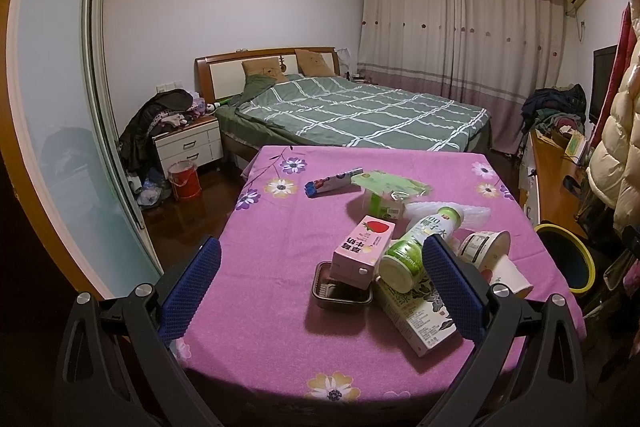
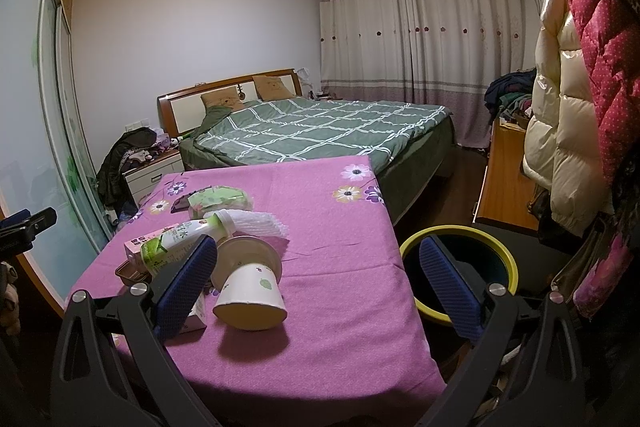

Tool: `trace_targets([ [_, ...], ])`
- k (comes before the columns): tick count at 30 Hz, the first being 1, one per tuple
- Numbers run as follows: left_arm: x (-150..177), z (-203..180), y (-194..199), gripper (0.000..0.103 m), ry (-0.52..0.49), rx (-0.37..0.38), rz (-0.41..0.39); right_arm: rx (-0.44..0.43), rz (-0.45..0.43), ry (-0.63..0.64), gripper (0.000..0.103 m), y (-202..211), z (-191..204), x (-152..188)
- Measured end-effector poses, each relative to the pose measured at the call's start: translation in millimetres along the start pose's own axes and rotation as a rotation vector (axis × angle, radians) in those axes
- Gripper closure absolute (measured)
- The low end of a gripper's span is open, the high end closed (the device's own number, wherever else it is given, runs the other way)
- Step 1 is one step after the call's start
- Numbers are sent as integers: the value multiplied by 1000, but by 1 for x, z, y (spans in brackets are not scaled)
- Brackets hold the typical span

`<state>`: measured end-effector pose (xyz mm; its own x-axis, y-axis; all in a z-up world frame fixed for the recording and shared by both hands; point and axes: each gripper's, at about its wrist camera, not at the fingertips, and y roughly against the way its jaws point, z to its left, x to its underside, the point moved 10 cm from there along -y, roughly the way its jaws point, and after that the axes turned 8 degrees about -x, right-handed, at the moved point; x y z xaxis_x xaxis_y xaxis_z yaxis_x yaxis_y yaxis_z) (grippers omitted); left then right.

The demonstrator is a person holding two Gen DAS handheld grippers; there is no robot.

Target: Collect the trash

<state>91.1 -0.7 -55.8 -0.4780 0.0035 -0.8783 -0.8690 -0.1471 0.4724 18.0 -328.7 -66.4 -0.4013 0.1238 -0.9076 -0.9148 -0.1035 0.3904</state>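
Observation:
A pile of trash lies on the purple flowered table (image 1: 280, 347): a pink strawberry milk carton (image 1: 360, 253) resting on a dark metal tray (image 1: 340, 295), a green and white bottle (image 1: 420, 247), a flat tea carton (image 1: 420, 319), a paper cup (image 2: 250, 293), a yogurt cup (image 1: 484, 247), a green packet (image 1: 390, 185) and a blue wrapper (image 1: 332, 181). A yellow-rimmed black bin (image 2: 460, 271) stands right of the table. My left gripper (image 1: 320, 289) is open above the near table edge. My right gripper (image 2: 316, 287) is open, the paper cup between its fingers.
A bed with a green checked quilt (image 1: 352, 111) stands behind the table. A white nightstand (image 1: 188, 143) and a red bucket (image 1: 184, 181) are at the left. A wooden desk (image 2: 504, 179) and hanging coats (image 2: 568, 107) are at the right.

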Motion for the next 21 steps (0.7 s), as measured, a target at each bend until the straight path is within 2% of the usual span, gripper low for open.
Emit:
trace_targets([
  [21, 3, -9, -12, 4, -22, -6, 17, -5, 20, 6, 6, -11, 3, 4],
])
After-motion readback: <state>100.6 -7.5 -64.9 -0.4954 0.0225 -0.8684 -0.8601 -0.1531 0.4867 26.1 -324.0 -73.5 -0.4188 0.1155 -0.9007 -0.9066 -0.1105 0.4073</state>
